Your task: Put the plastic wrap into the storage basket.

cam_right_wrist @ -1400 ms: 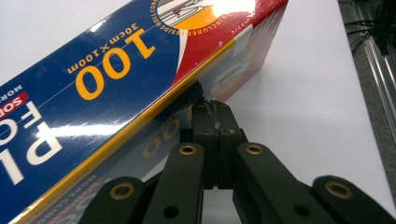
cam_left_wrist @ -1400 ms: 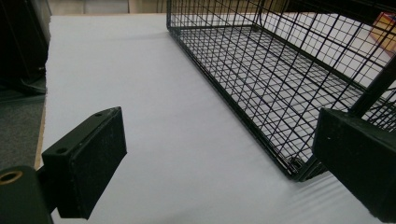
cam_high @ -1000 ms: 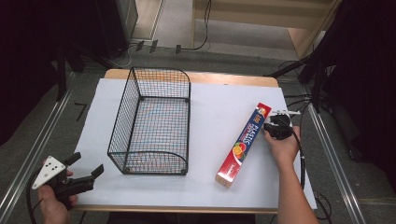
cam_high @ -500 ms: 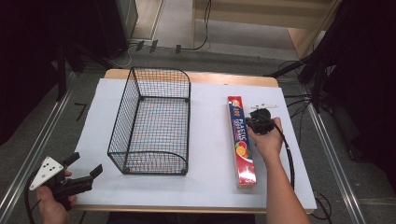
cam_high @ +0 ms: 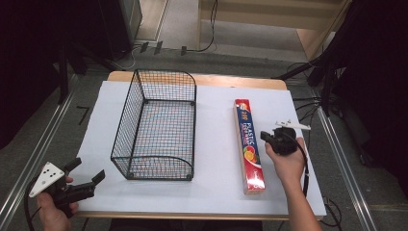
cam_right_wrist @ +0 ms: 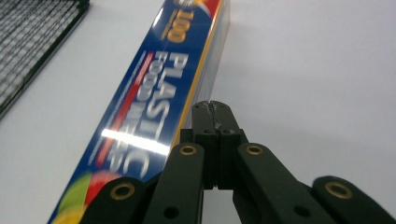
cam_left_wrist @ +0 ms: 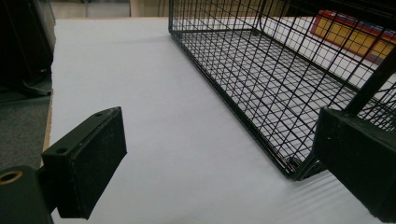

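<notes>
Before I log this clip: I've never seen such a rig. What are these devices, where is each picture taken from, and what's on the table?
A person holds a hand-operated gripper in each hand. The high view looks down on a white-covered table. On it stand an empty black wire basket and, apart from it, a long plastic food wrap box lying flat. The left gripper hovers at the near left corner, fingers wide open. The right gripper is shut beside the box and holds nothing. The other two views come from cameras riding on each gripper.

A white-topped table (cam_high: pixel 211 101) stands on grey floor (cam_high: pixel 57 120); cables (cam_high: pixel 207 29) and a wooden shelf (cam_high: pixel 308 29) lie beyond.
</notes>
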`<state>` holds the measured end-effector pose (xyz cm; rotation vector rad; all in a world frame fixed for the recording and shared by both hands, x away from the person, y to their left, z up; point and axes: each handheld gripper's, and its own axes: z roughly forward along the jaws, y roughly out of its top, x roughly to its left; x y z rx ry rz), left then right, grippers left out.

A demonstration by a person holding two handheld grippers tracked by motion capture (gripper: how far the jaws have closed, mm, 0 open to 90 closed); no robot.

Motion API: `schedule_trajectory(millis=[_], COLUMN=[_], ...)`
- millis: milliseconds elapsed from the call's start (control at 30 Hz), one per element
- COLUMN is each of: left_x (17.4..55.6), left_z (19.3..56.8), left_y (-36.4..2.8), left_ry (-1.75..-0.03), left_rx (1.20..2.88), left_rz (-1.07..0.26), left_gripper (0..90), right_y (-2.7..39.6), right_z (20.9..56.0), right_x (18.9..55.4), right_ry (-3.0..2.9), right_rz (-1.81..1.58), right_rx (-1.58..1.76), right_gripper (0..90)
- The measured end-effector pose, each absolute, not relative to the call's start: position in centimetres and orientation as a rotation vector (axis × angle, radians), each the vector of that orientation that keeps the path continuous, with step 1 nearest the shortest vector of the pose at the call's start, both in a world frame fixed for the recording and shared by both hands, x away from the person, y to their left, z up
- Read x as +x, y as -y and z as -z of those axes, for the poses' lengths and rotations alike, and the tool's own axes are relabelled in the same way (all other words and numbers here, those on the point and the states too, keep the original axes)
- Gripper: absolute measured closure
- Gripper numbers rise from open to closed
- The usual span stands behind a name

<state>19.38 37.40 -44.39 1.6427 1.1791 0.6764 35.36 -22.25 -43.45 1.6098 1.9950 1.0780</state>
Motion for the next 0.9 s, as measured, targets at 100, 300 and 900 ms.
schedule_trajectory(millis=[100,300,900], left_x=[19.4,19.4,19.6], left_z=[44.4,44.4,44.2], left_y=[-37.3,-37.1,-36.9], left_ry=[-1.175,-1.183,-1.167], left_rx=[1.653,1.652,1.66], left_rz=[-0.674,-0.677,-0.681], left_gripper=[3.5,3.5,3.5], right_y=[22.5,23.5,21.2], right_z=[44.3,46.2,46.9], right_x=[32.5,27.4,17.2], right_ry=[-2.01,-2.032,-2.217], right_rz=[-1.064,-1.059,-1.02], right_rx=[1.612,1.688,1.633], right_gripper=[90.0,90.0,90.0])
